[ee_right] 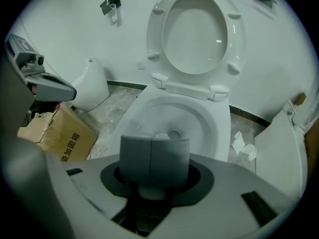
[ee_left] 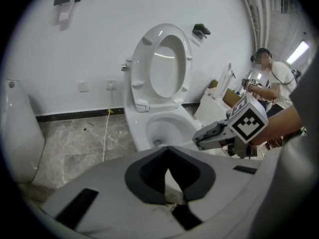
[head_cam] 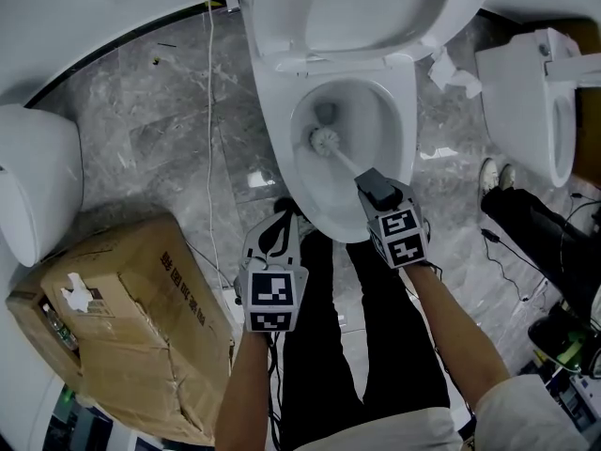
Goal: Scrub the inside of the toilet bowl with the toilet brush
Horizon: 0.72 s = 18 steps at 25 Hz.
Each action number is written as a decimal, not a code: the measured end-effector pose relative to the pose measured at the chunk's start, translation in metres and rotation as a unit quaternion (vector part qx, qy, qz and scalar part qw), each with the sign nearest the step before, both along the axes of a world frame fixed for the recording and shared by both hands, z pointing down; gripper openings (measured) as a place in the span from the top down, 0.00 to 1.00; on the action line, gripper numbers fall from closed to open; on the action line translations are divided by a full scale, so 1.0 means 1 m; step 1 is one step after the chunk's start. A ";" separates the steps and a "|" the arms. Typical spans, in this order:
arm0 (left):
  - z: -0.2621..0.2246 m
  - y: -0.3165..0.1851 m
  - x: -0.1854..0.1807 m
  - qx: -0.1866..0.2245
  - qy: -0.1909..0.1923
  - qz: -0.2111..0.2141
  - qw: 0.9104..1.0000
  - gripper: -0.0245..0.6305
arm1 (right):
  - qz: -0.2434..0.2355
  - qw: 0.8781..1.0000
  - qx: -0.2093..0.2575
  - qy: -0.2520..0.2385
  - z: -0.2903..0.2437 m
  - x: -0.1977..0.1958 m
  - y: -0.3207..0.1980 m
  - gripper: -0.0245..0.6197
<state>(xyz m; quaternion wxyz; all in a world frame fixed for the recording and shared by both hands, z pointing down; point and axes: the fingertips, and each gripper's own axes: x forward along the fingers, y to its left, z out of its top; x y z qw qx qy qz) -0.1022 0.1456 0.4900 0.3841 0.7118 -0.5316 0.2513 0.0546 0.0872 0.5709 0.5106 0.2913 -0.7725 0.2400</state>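
The right tool is clamped on the white handle of the toilet brush, its jaws closed around the shaft, as the right gripper view shows. In the head view the handle runs from the tool toward 11 o'clock, and the bristle head sits inside the toilet bowl, near the bottom and just below the drain opening. The tool itself hangs over the front rim of the bowl, at 6 o'clock of the bowl.

The left tool holds nothing; in the left gripper view its jaws stand narrow, almost together. It is at 8 o'clock of the right tool, off the front edge of the bowl and apart from the brush.

The seat is tipped up at 12 o'clock of the bowl. A crumpled paper lies on the marble floor at 2 o'clock of the bowl. A cardboard box sits at 8 o'clock of the left tool, and a thin cable runs over the floor between the box and the bowl.
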 end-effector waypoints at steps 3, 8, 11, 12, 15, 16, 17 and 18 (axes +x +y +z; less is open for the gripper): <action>0.005 0.007 -0.004 -0.008 0.000 -0.006 1.000 0.93 | -0.025 1.000 -0.001 -0.004 0.001 -0.013 -0.004 0.68; 0.009 0.015 -0.010 -0.014 -0.004 -0.015 1.000 0.93 | -0.027 1.000 0.005 -0.012 0.005 -0.009 -0.022 0.68; 0.014 0.022 -0.020 -0.023 -0.002 -0.026 0.999 0.93 | -0.020 1.000 0.013 -0.019 0.006 -0.013 -0.031 0.69; 0.014 0.023 -0.023 -0.026 0.001 -0.032 0.999 0.93 | -0.014 1.000 0.016 -0.023 0.006 -0.016 -0.034 0.69; 0.016 0.026 -0.031 -0.030 0.006 -0.046 0.998 0.93 | 0.010 0.999 0.022 -0.033 0.005 -0.021 -0.044 0.69; 0.017 0.025 -0.033 -0.031 0.005 -0.047 0.998 0.93 | 0.017 0.999 0.023 -0.033 0.006 -0.023 -0.047 0.69; 0.017 0.024 -0.036 -0.031 0.004 -0.047 0.998 0.93 | 0.021 0.999 0.024 -0.032 0.006 -0.025 -0.050 0.69; 0.017 0.023 -0.037 -0.031 0.003 -0.047 0.998 0.93 | 0.025 0.999 0.026 -0.031 0.007 -0.027 -0.052 0.69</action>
